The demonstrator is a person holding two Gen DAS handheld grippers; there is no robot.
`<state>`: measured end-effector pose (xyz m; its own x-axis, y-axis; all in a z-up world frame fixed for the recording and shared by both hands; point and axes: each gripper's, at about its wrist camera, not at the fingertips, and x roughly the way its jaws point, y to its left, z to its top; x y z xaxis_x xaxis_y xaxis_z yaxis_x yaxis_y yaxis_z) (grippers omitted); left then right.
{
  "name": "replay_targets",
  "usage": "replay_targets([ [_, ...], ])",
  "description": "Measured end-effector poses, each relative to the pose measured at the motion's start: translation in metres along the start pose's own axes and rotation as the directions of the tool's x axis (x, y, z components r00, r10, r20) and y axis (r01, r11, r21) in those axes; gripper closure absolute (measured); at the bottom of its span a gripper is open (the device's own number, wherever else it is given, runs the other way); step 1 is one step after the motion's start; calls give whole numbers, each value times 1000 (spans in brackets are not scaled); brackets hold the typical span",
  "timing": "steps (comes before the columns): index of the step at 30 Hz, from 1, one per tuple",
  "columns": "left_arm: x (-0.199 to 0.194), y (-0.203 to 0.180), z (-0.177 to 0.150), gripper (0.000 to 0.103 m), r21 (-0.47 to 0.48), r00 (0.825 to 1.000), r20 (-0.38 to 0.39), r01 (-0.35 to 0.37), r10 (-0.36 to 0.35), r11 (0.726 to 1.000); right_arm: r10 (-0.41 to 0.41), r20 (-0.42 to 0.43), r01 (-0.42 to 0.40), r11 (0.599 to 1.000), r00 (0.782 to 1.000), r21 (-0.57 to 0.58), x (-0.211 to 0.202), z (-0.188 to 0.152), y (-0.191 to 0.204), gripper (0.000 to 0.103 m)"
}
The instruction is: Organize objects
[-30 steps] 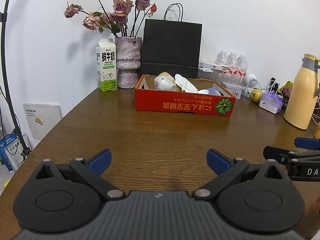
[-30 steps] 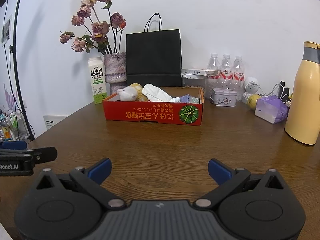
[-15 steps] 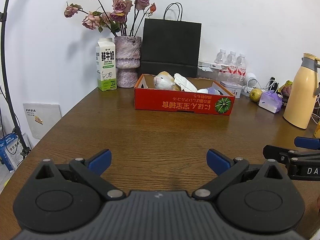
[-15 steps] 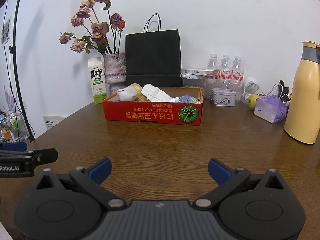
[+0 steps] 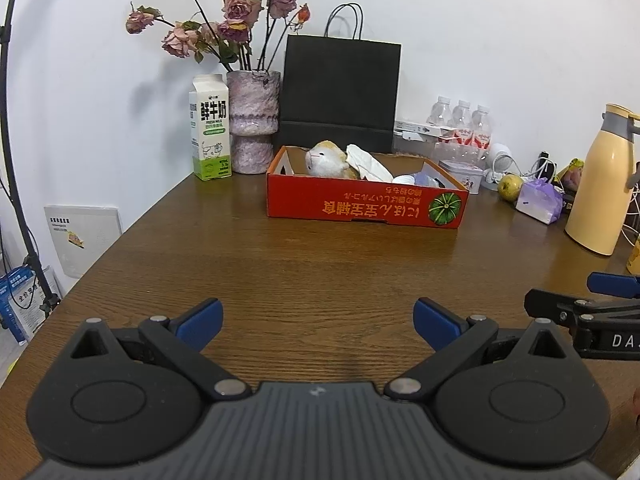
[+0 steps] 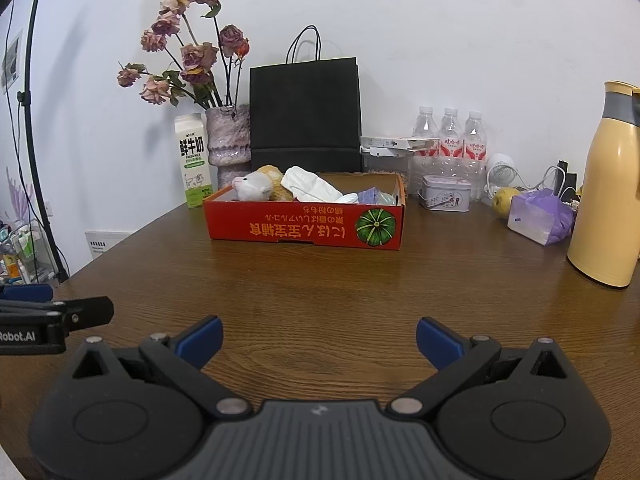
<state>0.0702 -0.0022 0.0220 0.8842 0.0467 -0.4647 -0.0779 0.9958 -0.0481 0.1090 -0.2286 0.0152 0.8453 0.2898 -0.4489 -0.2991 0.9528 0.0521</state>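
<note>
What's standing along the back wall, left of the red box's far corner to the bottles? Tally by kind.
Milk carton: 1
Vase of dried roses: 1
Black paper bag: 1
Water bottles: 3
Total: 6

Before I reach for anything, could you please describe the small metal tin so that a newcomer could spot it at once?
Start at the red cardboard box in the middle of the wooden table. Just past its right end, in front of three water bottles, stands the tin. It alone there is low, silver-grey and lidded, with a small picture on its side.
</note>
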Motion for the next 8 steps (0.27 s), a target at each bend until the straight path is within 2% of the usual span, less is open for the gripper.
replay_targets([
  [8,2,0,-1,0,0,1000,-4,5,-5,1000,-3,-1,3,1000,1000,-1,-1,-1,0,0],
])
